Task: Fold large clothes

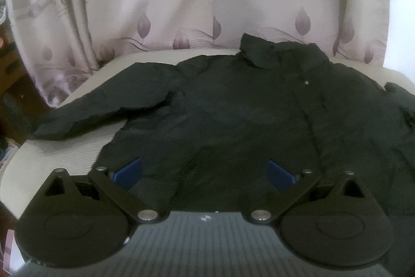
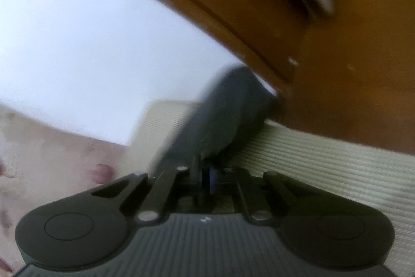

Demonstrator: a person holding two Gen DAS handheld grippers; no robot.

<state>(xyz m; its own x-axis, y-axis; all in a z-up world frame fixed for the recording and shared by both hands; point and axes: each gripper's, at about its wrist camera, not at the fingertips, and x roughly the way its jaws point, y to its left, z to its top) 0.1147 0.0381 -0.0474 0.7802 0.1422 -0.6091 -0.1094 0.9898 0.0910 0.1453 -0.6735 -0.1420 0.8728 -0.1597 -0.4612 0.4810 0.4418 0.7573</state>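
My right gripper [image 2: 205,179] is pinched shut on the jacket's dark sleeve [image 2: 228,108], which runs away toward the wooden frame [image 2: 337,69]. My left gripper [image 1: 205,170] is spread wide over the jacket [image 1: 233,108] hem, collar farthest away (its right side is cropped, right view blurred).

The black jacket [image 1: 233,108] runs off the right edge beyond the left gripper's fingers [image 1: 129,171], hiding its far sleeve. In the right wrist view, dark fabric [image 2: 223,116] ahead of the fingers is motion-blurred.
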